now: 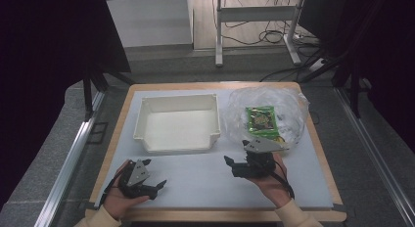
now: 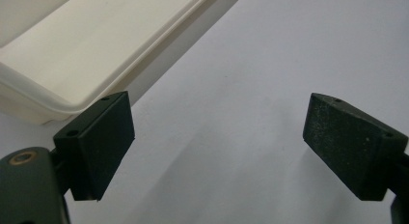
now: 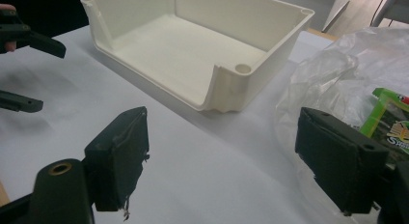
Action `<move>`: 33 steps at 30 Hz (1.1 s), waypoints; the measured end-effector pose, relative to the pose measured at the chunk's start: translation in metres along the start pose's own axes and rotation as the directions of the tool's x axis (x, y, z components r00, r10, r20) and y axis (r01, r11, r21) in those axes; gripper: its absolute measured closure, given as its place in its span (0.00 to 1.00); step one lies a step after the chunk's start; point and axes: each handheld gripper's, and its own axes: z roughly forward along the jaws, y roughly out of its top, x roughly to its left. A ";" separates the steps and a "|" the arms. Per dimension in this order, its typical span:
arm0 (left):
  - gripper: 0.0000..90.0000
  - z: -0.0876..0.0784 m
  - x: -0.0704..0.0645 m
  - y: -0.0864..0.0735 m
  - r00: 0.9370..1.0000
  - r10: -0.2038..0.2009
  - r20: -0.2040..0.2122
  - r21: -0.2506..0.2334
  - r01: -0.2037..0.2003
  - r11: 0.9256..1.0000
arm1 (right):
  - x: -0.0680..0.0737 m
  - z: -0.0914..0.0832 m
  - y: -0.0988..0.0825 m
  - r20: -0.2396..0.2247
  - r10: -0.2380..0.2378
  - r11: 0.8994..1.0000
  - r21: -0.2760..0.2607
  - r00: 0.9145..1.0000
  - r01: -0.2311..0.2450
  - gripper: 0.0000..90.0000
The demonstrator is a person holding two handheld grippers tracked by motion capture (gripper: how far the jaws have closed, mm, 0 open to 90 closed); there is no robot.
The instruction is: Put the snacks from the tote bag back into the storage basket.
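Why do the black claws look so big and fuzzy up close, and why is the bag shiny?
In the left gripper view the left claw sits close to the camera, so it looms large and soft-edged, casting faint shadows on the pale table. In the high view the crinkled clear plastic bag catches glare, and the room's edges fall dark.

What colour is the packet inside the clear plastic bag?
Green packet, best seen in the high view.

Cream-white bin (image 1: 178,124); clear plastic bag (image 1: 288,107); green packet (image 1: 261,120) (yellow print); black grippers (image 1: 247,164).
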 end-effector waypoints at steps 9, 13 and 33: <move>0.12 0.000 0.000 0.000 1.000 0.000 -0.002 0.000 0.000 1.000 | -0.005 -0.001 0.009 -0.002 0.002 1.000 -0.009 1.000 -0.002 0.23; 0.12 0.000 0.000 0.000 1.000 0.002 -0.001 0.004 -0.002 1.000 | -0.010 -0.001 0.013 0.003 0.003 1.000 -0.005 1.000 -0.003 0.23; 0.12 0.000 0.000 0.000 1.000 0.002 0.001 0.004 -0.002 1.000 | -0.027 0.006 0.036 0.006 0.004 1.000 -0.009 1.000 -0.004 0.25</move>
